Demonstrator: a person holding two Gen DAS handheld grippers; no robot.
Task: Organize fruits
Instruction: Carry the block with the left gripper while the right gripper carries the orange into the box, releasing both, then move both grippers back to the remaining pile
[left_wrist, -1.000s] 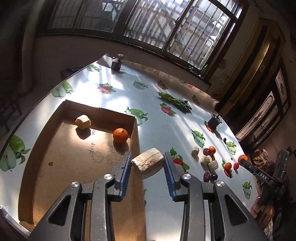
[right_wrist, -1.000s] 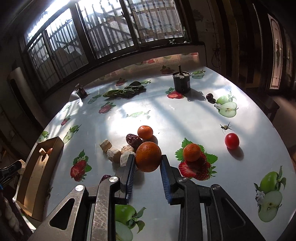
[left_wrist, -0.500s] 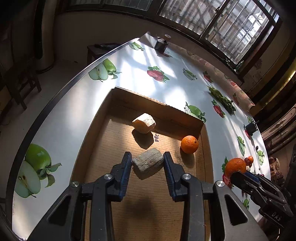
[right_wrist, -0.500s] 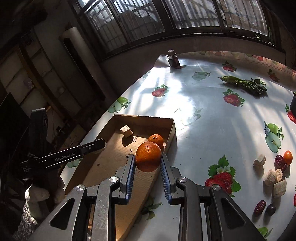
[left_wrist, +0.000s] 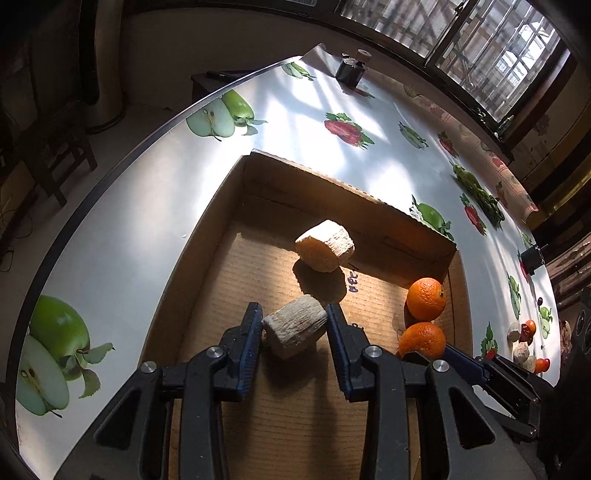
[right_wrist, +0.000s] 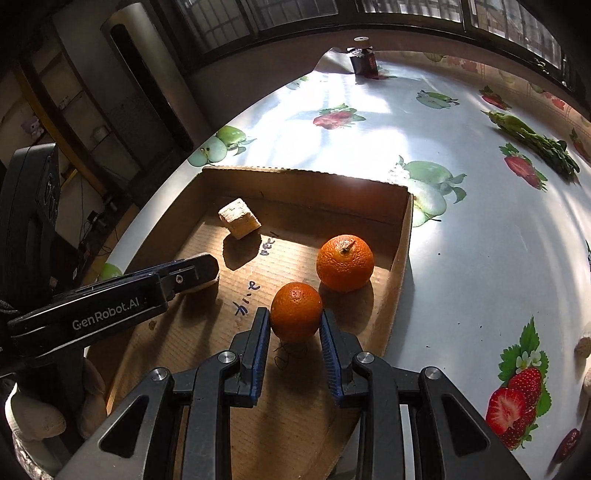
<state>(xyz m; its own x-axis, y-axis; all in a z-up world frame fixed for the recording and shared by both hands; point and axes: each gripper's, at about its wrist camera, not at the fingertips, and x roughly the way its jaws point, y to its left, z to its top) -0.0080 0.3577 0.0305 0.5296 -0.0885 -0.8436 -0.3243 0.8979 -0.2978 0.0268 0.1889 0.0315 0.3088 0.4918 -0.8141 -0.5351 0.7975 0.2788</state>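
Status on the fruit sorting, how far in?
Done: one orange and one pale chunk lie in the cardboard box. In hand: left gripper holds another chunk, right gripper another orange, both over the box. Left: small fruits on the table.

a lived-in home dining room: a round surface (right_wrist: 480, 236) under a fruit-print oilcloth, barred windows (left_wrist: 480, 48) letting sun in, a wooden chair (left_wrist: 55, 155) alongside, dark wood cabinets (right_wrist: 66, 110) behind.

Left gripper (left_wrist: 294, 329) angled downward, fingers clamped, right gripper (right_wrist: 294, 329) likewise, side by side
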